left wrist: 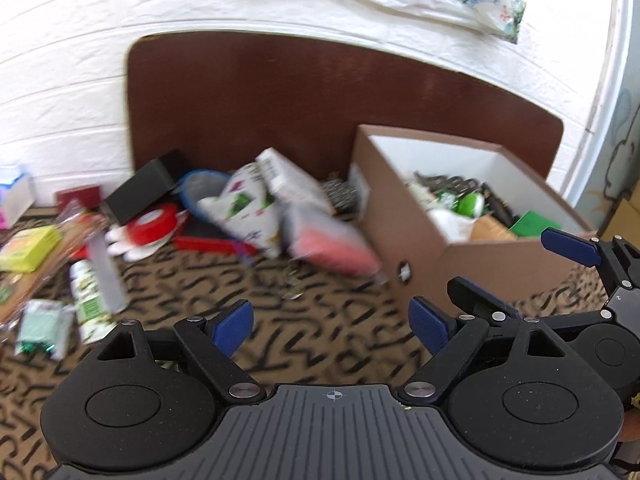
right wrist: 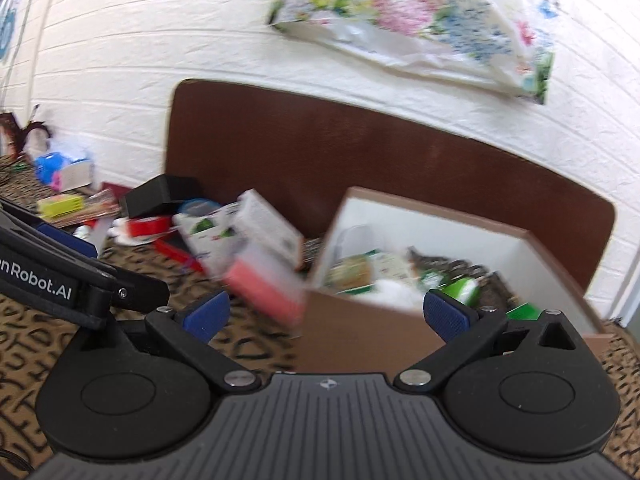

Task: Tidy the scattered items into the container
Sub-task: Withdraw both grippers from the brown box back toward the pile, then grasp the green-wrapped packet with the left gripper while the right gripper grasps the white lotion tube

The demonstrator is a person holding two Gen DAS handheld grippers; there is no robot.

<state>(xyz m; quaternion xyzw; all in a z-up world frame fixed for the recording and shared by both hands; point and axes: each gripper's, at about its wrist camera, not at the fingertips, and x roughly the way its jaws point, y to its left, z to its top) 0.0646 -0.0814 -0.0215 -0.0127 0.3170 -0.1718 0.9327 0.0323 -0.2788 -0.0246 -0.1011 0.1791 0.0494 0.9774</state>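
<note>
Left wrist view, left to right. At 9 o'clock a yellow-green pad (left wrist: 28,248) is lying on the patterned cloth (left wrist: 328,340), with a green-and-white tube (left wrist: 90,304) and a small foil packet (left wrist: 42,330) sitting near 8 o'clock. Toward 10 o'clock a black box (left wrist: 144,192) is standing against the brown board (left wrist: 320,108), a red tape roll (left wrist: 156,222) just beside it. Around 12 o'clock of the frame's middle a heap is piling up: a white printed pouch (left wrist: 244,208), a white carton (left wrist: 292,184) leaning on it, and a pink-red pack (left wrist: 334,246), blurred, touching the box corner.

The cardboard box (left wrist: 424,240), the container, is sitting at 2 o'clock, open-topped, already holding green packets (left wrist: 470,204) and mixed bits, too blurred to name.

The left gripper (left wrist: 332,330) is hanging over bare cloth at 6 o'clock, jaws spread wide, nothing between them. The right gripper (left wrist: 516,264) is showing at 3 o'clock beside the box front, jaws apart, empty.

Right wrist view: the left gripper's arm is crossing at 9 o'clock. The right gripper (right wrist: 334,316) is standing wide, nothing between the fingers, the pink-red pack (right wrist: 266,288) at 12 o'clock of its left finger, and the cardboard box (right wrist: 360,328) straight ahead toward 1 o'clock. A floral bag (right wrist: 420,20) is hanging on the white brick wall (right wrist: 120,60) at 1 o'clock.
</note>
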